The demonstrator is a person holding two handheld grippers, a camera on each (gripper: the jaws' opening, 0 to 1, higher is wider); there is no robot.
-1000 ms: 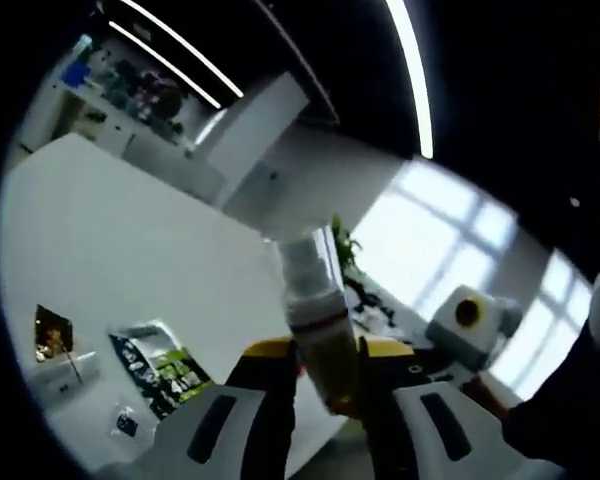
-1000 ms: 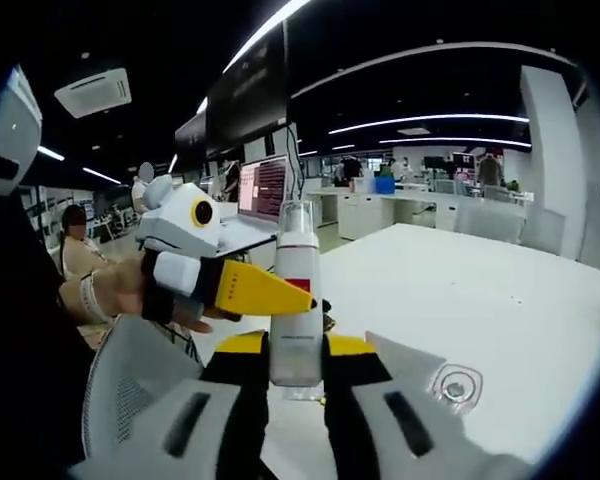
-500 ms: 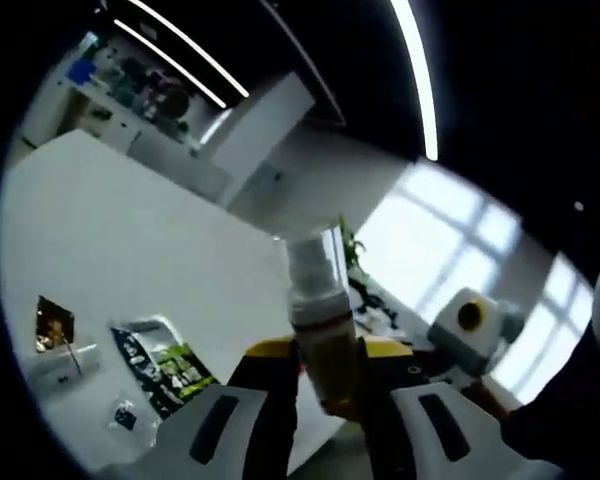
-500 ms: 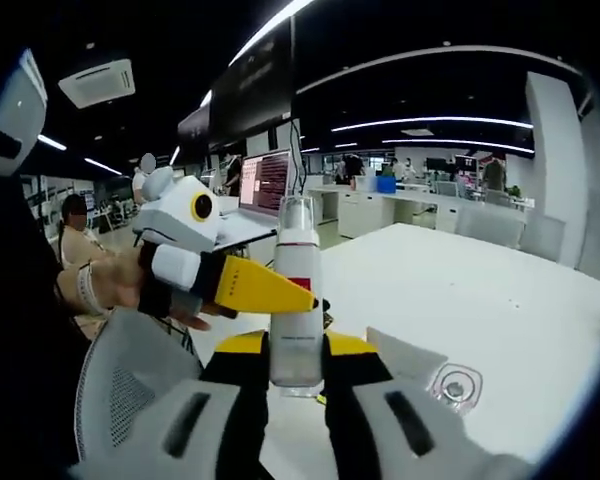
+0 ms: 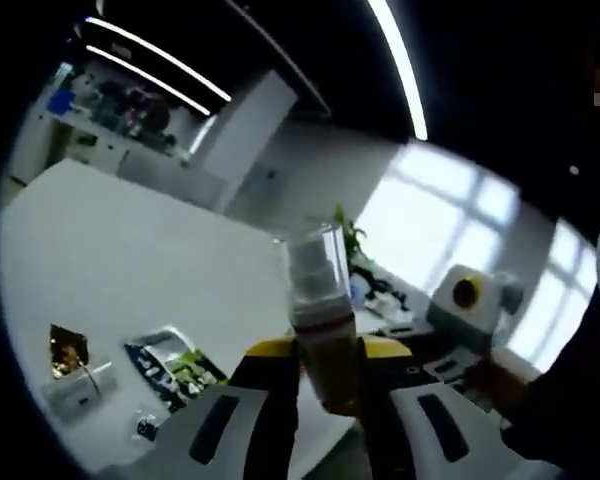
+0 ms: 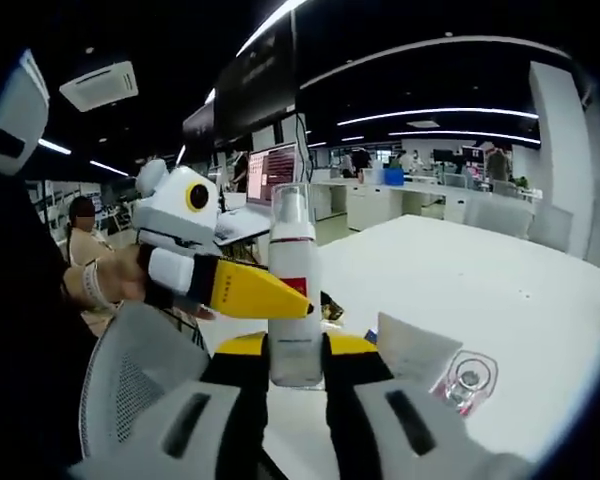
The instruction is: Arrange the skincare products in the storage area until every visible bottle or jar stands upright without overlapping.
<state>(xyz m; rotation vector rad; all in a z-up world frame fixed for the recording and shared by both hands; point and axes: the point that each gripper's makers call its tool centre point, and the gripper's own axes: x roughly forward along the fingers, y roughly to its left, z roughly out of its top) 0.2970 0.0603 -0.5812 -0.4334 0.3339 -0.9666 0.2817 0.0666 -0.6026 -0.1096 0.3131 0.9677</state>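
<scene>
Both grippers are holding bottles up in the air over the white table. In the left gripper view, the left gripper (image 5: 327,372) has its jaws clamped on an amber-bodied bottle (image 5: 322,330) with a clear cap, pretty much upright between the yellow jaw tips. Past it, down on the table (image 5: 130,250), there's a dark green packet (image 5: 175,372) and a shiny gold thing (image 5: 67,350) beside it, too blurry to say what it is. The right gripper's body (image 5: 470,310) pokes in from the right.

In the right gripper view, the right gripper (image 6: 296,362) is closed on a white bottle with a red band (image 6: 293,290), clear cap on top, standing upright. The left gripper's yellow jaw tip (image 6: 245,290) sits just beside it, coming in from the left with a hand (image 6: 115,285) behind. On the table to the right lie a white card (image 6: 412,352) and a clear lid-like piece (image 6: 467,380). Desks and screens further back.
</scene>
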